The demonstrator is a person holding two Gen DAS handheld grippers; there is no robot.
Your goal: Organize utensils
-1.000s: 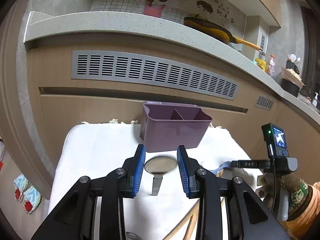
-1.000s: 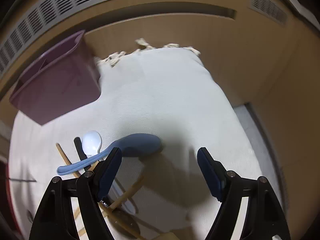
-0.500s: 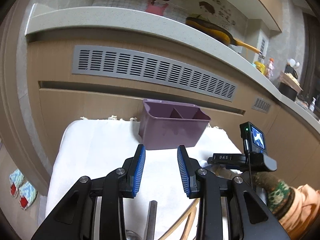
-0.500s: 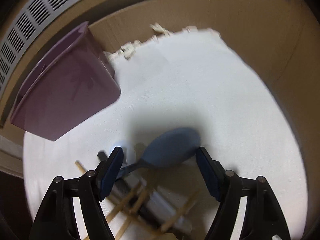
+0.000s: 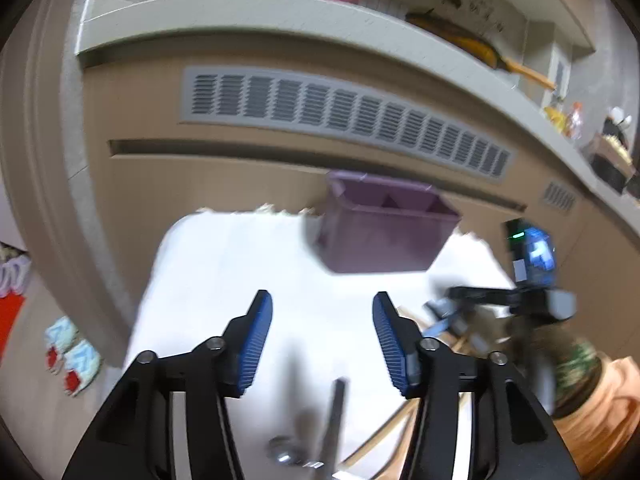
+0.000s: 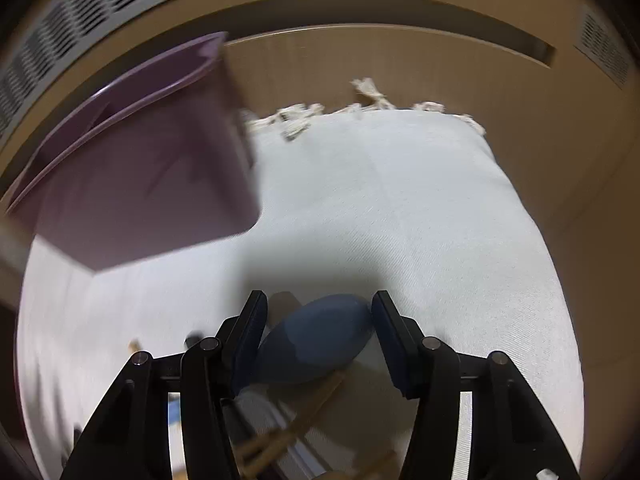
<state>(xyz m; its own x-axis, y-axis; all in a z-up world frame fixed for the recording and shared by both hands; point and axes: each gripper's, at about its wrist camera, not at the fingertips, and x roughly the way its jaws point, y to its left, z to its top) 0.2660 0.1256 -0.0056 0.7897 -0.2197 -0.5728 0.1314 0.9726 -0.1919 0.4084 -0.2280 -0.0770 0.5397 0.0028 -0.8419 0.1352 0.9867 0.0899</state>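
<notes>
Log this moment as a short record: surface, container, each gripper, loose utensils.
surface: white cloth, fringed far edge
container: purple caddy, divided, standing at the cloth's far side
left gripper: open, jaws just widened, nothing between them
right gripper: jaws just closing around the blue spoon bowl; contact unclear
loose utensils: metal spoon and wooden chopsticks lying on the cloth

A blue spoon [image 6: 320,336] lay bowl-down on the cloth. Wooden chopsticks [image 6: 288,432] crossed beneath it. The purple divided caddy [image 5: 384,232] stood upright.
</notes>
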